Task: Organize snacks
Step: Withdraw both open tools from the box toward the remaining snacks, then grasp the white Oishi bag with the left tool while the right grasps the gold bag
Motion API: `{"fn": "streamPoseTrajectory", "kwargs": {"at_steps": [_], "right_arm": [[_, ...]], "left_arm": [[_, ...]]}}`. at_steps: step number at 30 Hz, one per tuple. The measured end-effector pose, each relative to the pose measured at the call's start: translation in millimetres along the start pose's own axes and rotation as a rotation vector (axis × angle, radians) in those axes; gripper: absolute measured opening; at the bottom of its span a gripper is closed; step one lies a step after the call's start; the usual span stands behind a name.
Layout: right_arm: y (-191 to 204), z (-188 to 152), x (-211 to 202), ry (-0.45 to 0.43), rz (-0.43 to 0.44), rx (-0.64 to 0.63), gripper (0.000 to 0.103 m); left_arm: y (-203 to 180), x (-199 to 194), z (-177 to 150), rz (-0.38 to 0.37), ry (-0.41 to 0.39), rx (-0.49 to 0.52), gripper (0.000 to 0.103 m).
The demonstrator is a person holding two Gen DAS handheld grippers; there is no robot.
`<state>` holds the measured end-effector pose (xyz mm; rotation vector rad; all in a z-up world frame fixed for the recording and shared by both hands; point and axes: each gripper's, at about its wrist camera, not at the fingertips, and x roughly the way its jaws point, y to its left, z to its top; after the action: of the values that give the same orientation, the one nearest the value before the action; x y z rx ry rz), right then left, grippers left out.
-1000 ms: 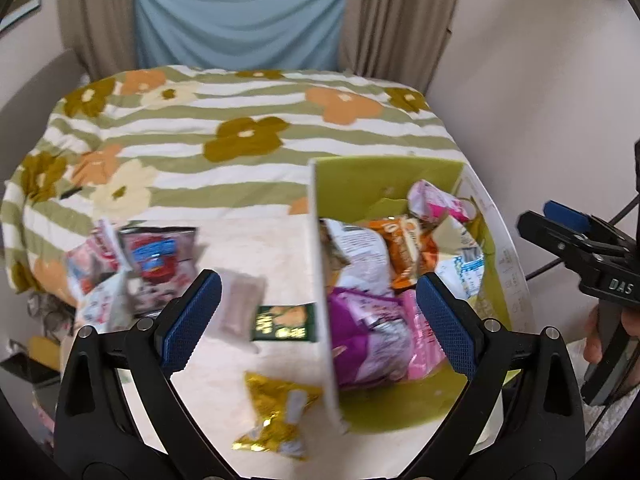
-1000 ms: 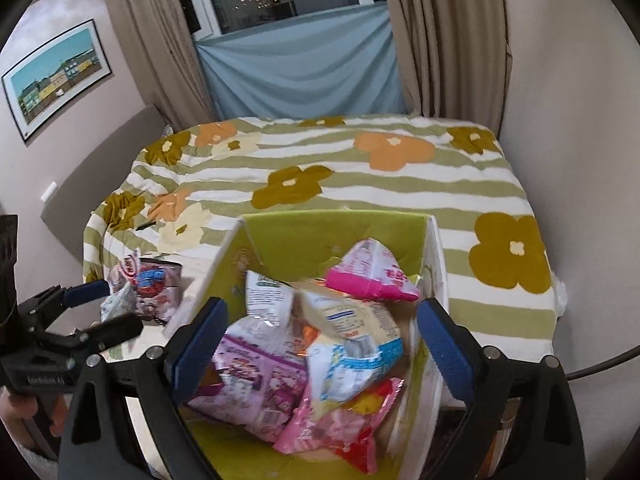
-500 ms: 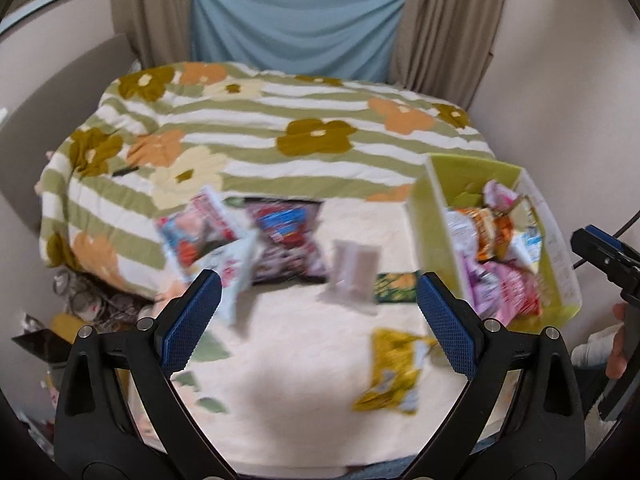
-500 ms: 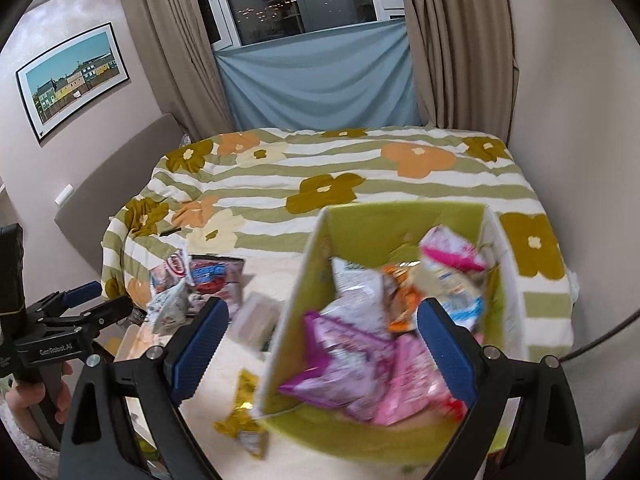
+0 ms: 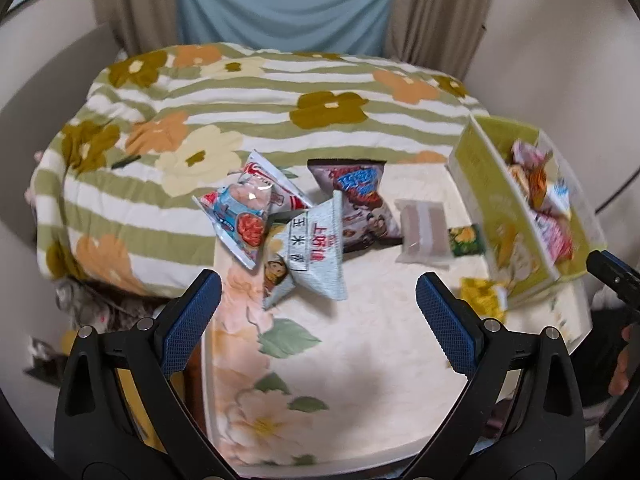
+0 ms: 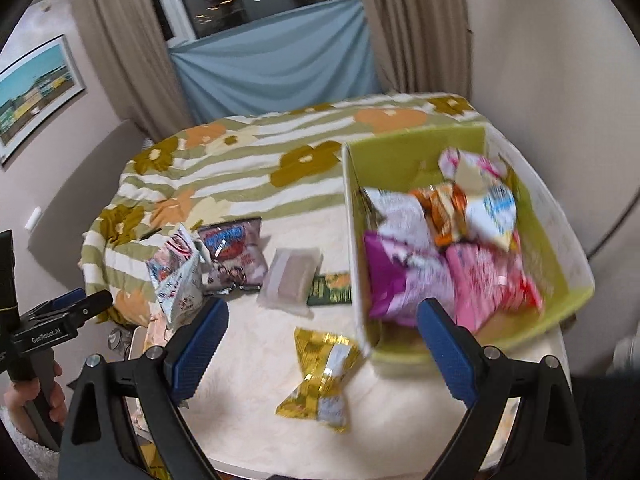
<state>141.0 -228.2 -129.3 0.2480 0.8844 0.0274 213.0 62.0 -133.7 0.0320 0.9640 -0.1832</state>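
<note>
Here, both claws, left claw (image 5: pixel 318 308) and right claw (image 6: pixel 322 334), wide apart, empty, above crinkly loose snack packets (image 5: pixel 316 240).

Box (image 6: pixel 460 148) right on table (image 6: pixel 256 360), loose packets (image 6: pixel 236 256) left, bed (image 6: pixel 248 152) behind

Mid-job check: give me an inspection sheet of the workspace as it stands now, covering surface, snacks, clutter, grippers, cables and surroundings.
Surface: cream floral table cover, bed behind it.
Job's things: green box holds several packets; outside lie a red-and-blue packet, pale grey packet, dark chip bag, clear wrapped bar, small green packet, gold packet.
Clutter: items on the floor at left, too blurred to name.
Grippers: left gripper and right gripper open, empty.
Cables: dark cable along the right wall.
Surroundings: curtains, window, framed picture.
</note>
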Motion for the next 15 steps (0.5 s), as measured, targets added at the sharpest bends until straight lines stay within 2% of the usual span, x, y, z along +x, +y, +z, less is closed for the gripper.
{"fn": "streamPoseTrajectory", "kwargs": {"at_steps": [7,12,15], "right_arm": [[16,-46,22,0.079,-0.086,0.097,0.094],[17,-71,45,0.129,-0.131,0.127,0.094],[15,-82,62,0.149,-0.158,0.128,0.094]], "left_arm": [[-15,49,-17,0.047,0.025,0.226,0.097],[-29,86,-24,0.144,0.013,0.345,0.097],[-33,107,-23,0.193,0.004,0.378,0.097]]}}
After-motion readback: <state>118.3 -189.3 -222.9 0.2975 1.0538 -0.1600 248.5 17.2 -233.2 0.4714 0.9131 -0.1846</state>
